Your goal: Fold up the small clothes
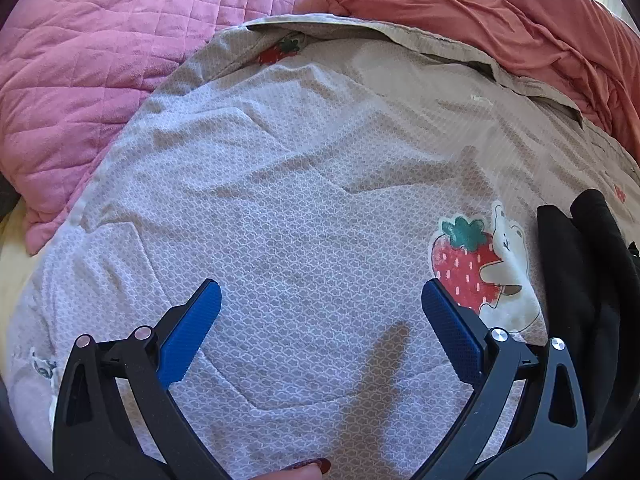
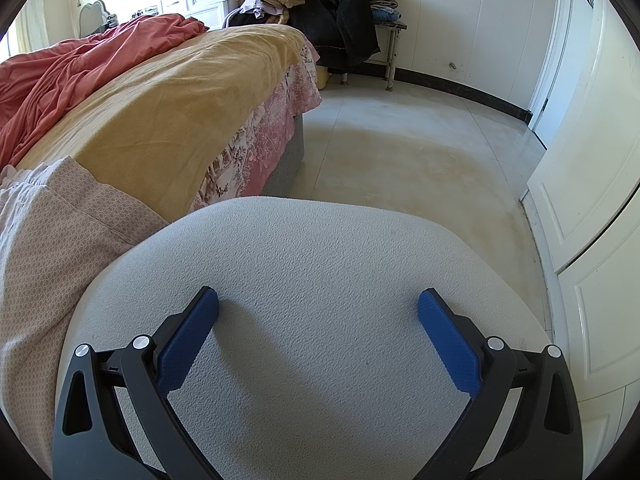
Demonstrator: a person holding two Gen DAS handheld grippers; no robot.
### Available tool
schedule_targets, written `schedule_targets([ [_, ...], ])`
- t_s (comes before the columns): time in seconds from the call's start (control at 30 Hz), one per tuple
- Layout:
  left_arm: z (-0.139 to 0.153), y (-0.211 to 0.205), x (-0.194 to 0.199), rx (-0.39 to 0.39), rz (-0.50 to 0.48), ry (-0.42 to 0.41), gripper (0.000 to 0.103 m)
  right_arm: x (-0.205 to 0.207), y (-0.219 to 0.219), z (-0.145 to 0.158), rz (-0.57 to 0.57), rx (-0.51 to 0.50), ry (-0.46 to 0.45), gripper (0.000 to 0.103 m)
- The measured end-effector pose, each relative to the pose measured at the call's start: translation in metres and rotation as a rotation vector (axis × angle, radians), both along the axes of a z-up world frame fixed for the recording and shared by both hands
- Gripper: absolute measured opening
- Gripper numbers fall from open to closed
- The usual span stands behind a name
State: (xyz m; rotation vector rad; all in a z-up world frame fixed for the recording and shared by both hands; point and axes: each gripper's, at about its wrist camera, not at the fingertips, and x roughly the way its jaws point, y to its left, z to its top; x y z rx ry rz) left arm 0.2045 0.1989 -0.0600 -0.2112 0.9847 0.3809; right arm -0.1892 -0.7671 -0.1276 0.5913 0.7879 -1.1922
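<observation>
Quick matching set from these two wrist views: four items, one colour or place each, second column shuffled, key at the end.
Things:
1. quilted blanket
2. dark garment
3. left claw
4. right claw

Descriptions:
A. open above a grey cushion
B. pink, far left of the bed
C. open above the strawberry-print cloth
D. black, at the cloth's right edge

Pairs: 1-B, 2-D, 3-C, 4-A

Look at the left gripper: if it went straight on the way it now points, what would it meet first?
Probably the grey patterned cloth spread on the bed: the open left gripper points down at it, nothing lying between. The black garment sits off to the side.
</observation>
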Motion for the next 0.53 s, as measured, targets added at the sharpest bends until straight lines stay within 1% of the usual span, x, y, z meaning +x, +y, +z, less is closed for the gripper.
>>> schedule_targets([
  [0.1,-0.002,-0.001,0.001,0.0,0.001,0.005,0.094,0.0,0.0,0.0,0.0,0.0,0.0,0.099],
  [0.17,-0.004,-0.001,0.0,0.011,0.008,-0.01,0.094,0.0,0.0,0.0,0.0,0.0,0.0,0.099],
  [0.2,-0.006,-0.001,-0.002,0.019,0.026,-0.025,0.094,0.0,0.0,0.0,0.0,0.0,0.0,0.099],
  [0.3,-0.015,0.0,0.002,0.018,0.038,0.002,0.094,0.0,0.0,0.0,0.0,0.0,0.0,0.099],
  [0.4,-0.019,-0.004,0.006,0.051,0.035,0.03,0.094,0.0,0.0,0.0,0.0,0.0,0.0,0.099],
  [0.47,-0.02,-0.004,0.004,0.052,0.036,0.01,0.094,0.0,0.0,0.0,0.0,0.0,0.0,0.099],
  [0.53,-0.021,-0.003,0.004,0.048,0.039,0.009,0.094,0.0,0.0,0.0,0.0,0.0,0.0,0.099],
])
